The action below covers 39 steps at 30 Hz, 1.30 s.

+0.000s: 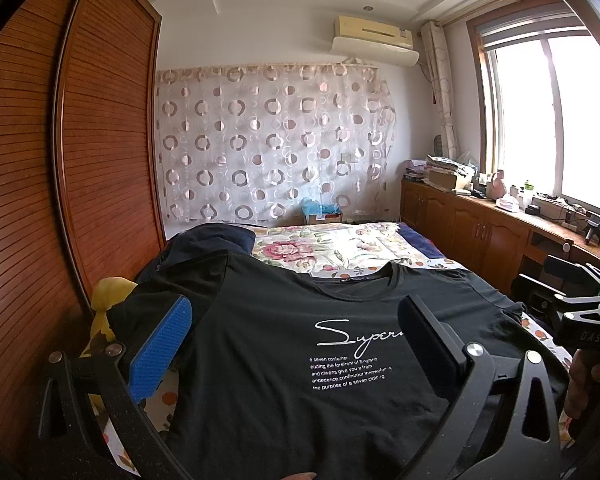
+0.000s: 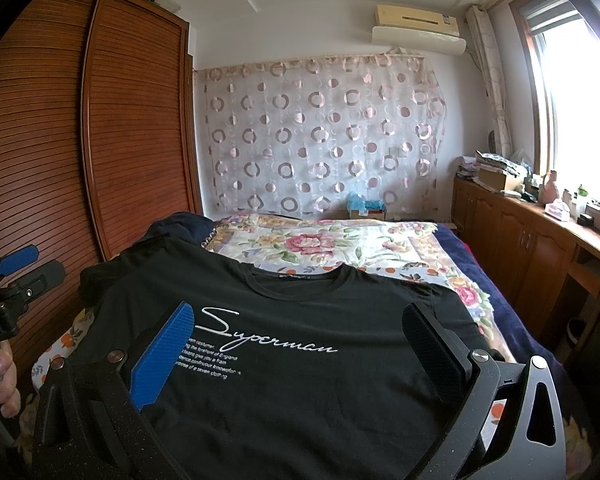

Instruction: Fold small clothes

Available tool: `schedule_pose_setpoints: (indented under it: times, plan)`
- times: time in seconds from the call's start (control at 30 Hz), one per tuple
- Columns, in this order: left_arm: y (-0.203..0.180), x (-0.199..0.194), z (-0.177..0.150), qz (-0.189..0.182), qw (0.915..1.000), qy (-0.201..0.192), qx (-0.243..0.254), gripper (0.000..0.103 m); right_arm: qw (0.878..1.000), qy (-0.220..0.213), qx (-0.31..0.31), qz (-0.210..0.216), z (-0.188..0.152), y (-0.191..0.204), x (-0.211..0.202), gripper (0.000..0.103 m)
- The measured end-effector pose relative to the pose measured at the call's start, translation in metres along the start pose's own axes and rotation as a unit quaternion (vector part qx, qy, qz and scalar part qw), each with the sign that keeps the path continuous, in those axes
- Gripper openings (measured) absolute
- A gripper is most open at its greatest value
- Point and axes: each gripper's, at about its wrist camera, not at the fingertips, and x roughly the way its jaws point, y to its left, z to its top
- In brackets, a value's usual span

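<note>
A black T-shirt (image 1: 300,340) with white "Superman" script lies spread flat, front up, on the bed, collar away from me; it also shows in the right wrist view (image 2: 300,360). My left gripper (image 1: 296,320) is open above the shirt's left half, its blue pad near the left sleeve. My right gripper (image 2: 296,328) is open above the shirt's right half. Neither holds cloth. Each gripper appears in the other's view: the right one (image 1: 580,284) at the far right, the left one (image 2: 28,264) at the far left.
The bed carries a floral quilt (image 1: 332,248) and a dark blue blanket (image 2: 496,288). A dark garment heap (image 1: 208,240) lies beyond the shirt's left sleeve. A yellow cloth (image 1: 104,304) sits by the slatted wardrobe (image 1: 60,180). Cluttered wooden cabinets (image 1: 480,224) line the right wall.
</note>
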Motion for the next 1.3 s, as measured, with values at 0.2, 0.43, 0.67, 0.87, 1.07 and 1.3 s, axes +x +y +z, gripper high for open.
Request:
schedule_pose_setpoints:
  times: [0.2,0.43,0.67,0.87,1.07,1.3]
  plan:
    - [0.000,0.000,-0.001,0.000,1.0000,0.000,0.001,0.103,1.000,0.000,-0.001,0.001,0.000,0.000,0.001,0.103]
    - [0.008,0.009,0.000,0.014,0.9998,0.016,-0.001,0.103,1.000,0.010,-0.002,0.020,-0.007,-0.001,0.008,0.103]
    - [0.032,0.029,-0.016,0.032,0.9986,0.040,-0.013,0.103,0.999,0.024,-0.008,0.029,-0.009,-0.003,0.018,0.103]
    - [0.054,0.040,-0.027,0.045,0.9970,0.059,-0.023,0.103,0.999,0.034,-0.022,0.036,-0.008,0.000,0.025,0.103]
    - [0.084,0.052,-0.034,0.044,0.9958,0.074,-0.031,0.103,0.997,0.051,-0.036,0.049,-0.007,0.000,0.036,0.103]
    - [0.124,0.071,-0.045,0.077,0.9920,0.098,-0.021,0.103,0.994,0.071,-0.047,0.071,-0.006,0.002,0.047,0.103]
